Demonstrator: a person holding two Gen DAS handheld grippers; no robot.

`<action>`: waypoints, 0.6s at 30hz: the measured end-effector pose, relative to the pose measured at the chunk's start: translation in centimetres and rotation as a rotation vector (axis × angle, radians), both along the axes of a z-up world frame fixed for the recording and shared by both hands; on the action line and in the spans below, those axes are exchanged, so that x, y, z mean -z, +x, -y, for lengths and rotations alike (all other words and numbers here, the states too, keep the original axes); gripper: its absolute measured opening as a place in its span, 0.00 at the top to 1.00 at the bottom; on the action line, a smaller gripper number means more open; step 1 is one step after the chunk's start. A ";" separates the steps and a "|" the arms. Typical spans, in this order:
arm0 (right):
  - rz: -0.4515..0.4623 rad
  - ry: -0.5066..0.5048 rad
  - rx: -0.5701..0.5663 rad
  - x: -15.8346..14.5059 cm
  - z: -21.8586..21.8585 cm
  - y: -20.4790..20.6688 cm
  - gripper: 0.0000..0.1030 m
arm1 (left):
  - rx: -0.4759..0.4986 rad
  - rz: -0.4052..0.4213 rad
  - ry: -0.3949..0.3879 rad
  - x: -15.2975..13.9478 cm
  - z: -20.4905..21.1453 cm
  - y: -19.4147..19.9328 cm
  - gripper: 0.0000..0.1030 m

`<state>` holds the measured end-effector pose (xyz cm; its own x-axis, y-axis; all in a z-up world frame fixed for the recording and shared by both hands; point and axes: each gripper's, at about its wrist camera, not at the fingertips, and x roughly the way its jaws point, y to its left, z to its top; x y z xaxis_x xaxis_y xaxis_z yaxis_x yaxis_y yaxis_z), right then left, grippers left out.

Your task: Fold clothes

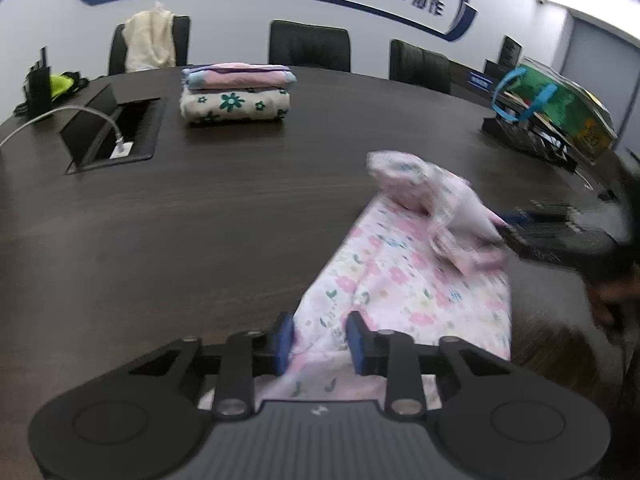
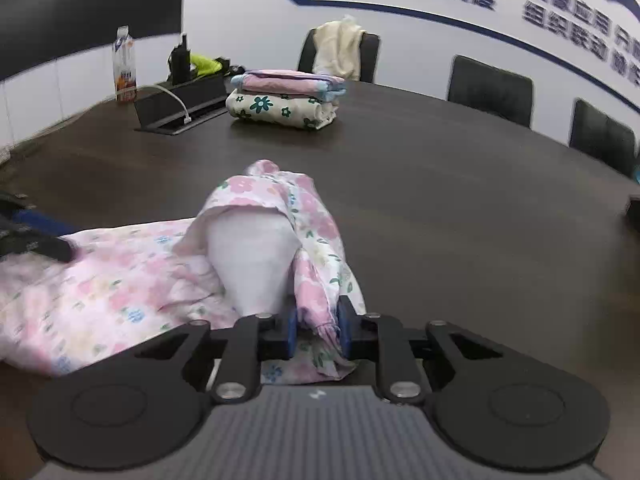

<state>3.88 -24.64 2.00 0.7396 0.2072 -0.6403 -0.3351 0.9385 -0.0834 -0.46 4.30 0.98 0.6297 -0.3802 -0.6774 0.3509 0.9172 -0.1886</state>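
The pink flower-printed cotton garment (image 1: pixel 404 276) lies partly spread on the dark wood-grain table (image 1: pixel 200 208). The left gripper (image 1: pixel 320 340) has its blue pads part-open astride one edge, while the right gripper (image 2: pixel 318 330) pinches a bunched, lifted fold. An open black recessed cable box (image 1: pixel 116 128) in the table holds a plugged-in white cable (image 1: pixel 60 114).

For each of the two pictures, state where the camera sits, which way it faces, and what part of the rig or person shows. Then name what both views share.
Left wrist: behind the left gripper, facing across the dark table; its blue pads flank the pink floral garment.
Right wrist: behind the right gripper, facing the same table; pads pinch a bunched fold.
Shared: the garment, the folded stack, chairs, wall lettering.
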 end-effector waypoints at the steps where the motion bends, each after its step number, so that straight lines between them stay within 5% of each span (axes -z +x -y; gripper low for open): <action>1: -0.004 -0.017 0.000 -0.1 -0.2 1.7 0.82 | -0.018 -0.002 -0.018 0.1 0.2 -0.4 0.77; 6: -0.043 -0.062 0.001 -0.8 -1.7 9.5 0.82 | -0.049 -0.004 -0.089 -0.3 2.9 -2.9 0.78; 9: -0.015 -0.053 -0.030 -2.8 -2.6 9.7 0.66 | -0.061 0.075 -0.156 -1.7 1.8 -5.0 0.76; 11: 0.058 -0.035 -0.046 -4.4 -2.5 7.5 0.31 | -0.081 0.136 -0.157 -2.6 0.7 -6.1 0.70; 12: 0.082 -0.022 -0.053 -5.0 -2.2 6.2 0.27 | -0.092 0.161 -0.152 -3.0 0.0 -6.6 0.68; 18: 0.052 0.057 -0.177 -4.2 -2.0 -1.2 0.32 | -0.064 0.111 -0.153 -3.6 1.6 0.5 0.52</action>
